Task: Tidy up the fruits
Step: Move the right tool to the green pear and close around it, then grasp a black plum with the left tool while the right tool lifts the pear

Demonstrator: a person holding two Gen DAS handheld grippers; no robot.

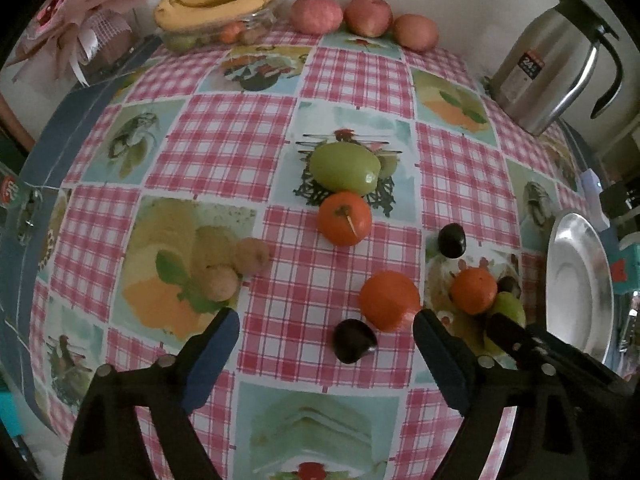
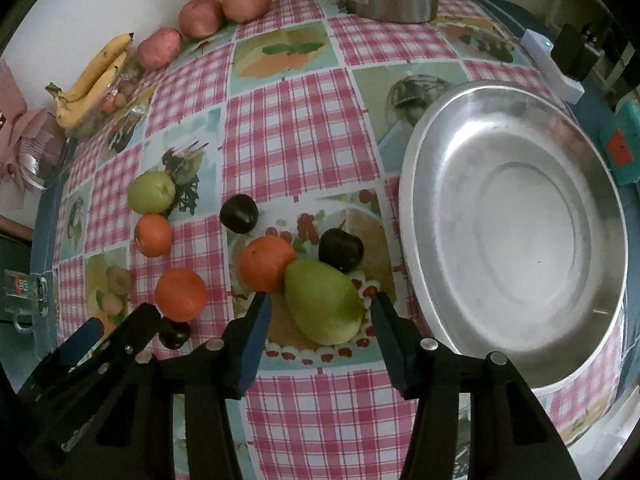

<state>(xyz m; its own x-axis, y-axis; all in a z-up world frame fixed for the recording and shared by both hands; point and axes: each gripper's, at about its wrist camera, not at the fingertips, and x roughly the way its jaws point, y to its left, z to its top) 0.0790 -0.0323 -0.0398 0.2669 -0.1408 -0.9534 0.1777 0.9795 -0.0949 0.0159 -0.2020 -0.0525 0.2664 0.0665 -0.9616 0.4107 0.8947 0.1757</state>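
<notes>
Checked worktop (image 2: 304,128) w/ fruit scattered; steel bowl (image 2: 520,104) at frame right holds nothing, so sorting looks barely begun. Right hand-held gripper (image 2: 320,312) is part-closed astride the green pear (image 2: 324,304), centre-low, pads not yet pressing. Left hand-held gripper (image 1: 326,330) gapes wide over a dark plum (image 1: 354,340), gripping nothing.

Both wrist views look steeply down, sharing the near pear (image 2: 324,300)

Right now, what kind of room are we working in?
Probably a home dining or kitchen table: a checked, fruit-printed tablecloth, a steel thermos jug at the back, and bananas by the wall.
</notes>
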